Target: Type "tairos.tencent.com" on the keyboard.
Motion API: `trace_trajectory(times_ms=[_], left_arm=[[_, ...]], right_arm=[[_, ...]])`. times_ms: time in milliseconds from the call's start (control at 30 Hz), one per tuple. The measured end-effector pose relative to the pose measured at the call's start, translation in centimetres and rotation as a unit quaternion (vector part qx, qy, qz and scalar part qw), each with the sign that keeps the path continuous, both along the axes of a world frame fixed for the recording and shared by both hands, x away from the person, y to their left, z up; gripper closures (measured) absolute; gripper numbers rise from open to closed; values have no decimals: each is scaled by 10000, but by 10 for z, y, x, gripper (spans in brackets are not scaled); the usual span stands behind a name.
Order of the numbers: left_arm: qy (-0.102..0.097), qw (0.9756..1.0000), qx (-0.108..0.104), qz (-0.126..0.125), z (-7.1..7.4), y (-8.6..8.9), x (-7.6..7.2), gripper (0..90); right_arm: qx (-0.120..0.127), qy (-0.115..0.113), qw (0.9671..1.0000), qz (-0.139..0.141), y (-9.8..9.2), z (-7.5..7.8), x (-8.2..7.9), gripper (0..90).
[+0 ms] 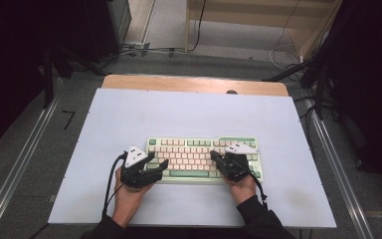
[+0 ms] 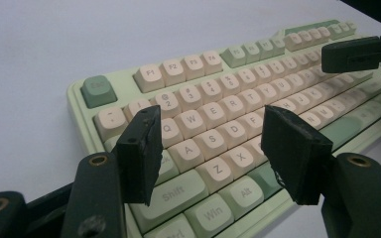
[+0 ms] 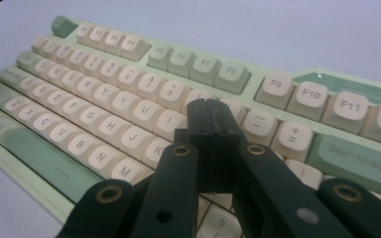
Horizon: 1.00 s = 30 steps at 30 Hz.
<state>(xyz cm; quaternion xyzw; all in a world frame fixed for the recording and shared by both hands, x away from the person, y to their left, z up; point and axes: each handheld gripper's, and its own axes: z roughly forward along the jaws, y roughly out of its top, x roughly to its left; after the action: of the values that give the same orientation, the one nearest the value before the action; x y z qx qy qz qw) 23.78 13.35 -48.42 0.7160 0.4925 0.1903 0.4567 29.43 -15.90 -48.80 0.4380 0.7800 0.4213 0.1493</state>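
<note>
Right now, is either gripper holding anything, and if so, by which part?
Nothing is held. The left gripper stands open above the keyboard, and the right gripper is shut with its pads together, empty, over the keys.
</note>
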Motion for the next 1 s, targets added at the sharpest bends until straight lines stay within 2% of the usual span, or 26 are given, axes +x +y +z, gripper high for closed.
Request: trace_trajectory(times_ms=[367, 800, 1000], left_arm=[[33, 10000, 35, 74, -1, 6, -3, 421], [62, 9999, 68, 55, -2, 4, -3, 421], [61, 9999, 59, 65, -3, 5, -3, 421]], right_arm=[[-123, 82, 9999, 52, 8, -4, 8, 875], [-123, 90, 9999, 82, 9, -4, 9, 875], [-160, 197, 9996, 117, 10, -5, 10, 875]])
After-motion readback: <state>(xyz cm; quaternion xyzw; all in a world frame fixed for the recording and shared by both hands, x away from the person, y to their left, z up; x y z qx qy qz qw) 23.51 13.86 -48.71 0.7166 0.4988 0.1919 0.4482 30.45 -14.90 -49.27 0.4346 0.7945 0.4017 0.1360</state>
